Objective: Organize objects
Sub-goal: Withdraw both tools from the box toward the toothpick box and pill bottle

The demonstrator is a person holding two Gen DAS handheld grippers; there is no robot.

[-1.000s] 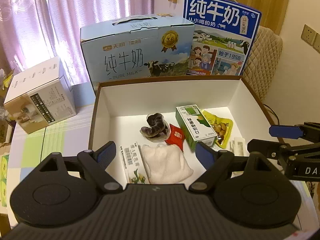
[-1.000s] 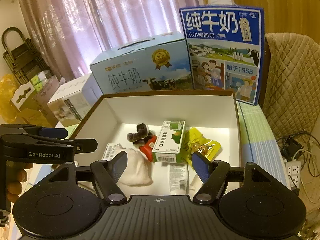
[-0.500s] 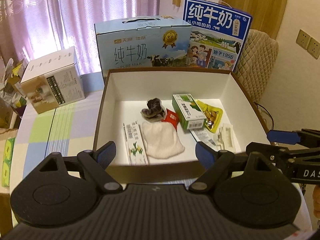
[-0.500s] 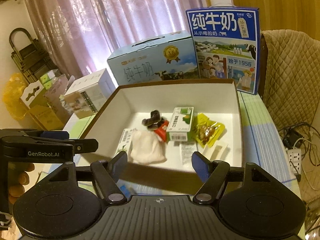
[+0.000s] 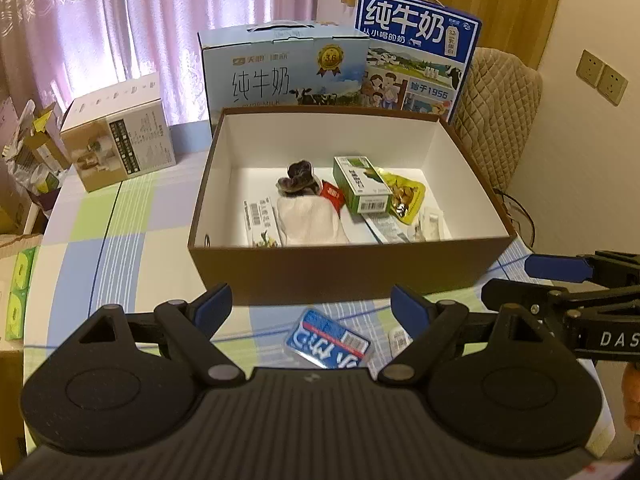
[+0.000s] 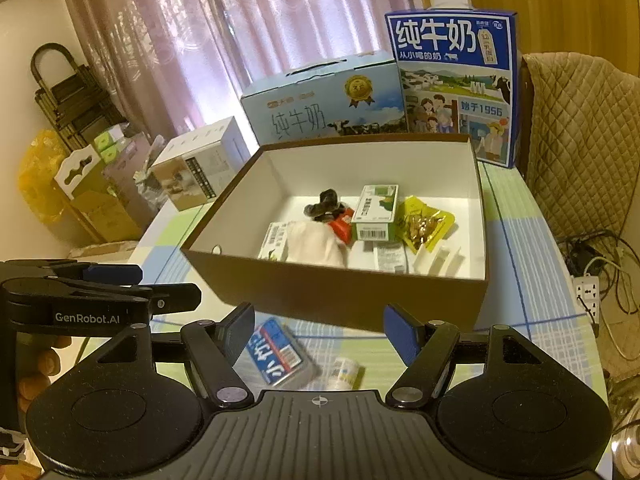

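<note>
Left tool and right tool are both held wide open and empty, angled down over the worktop's near edge. Blue packet and small white tube lie there, outside the box, probably next for pickup. Other items are already gathered inside the box.

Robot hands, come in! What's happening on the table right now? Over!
Both grippers open, empty: left gripper, right gripper. Blue packet and small bottle on the table, outside the brown box. Nothing blocking.
</note>
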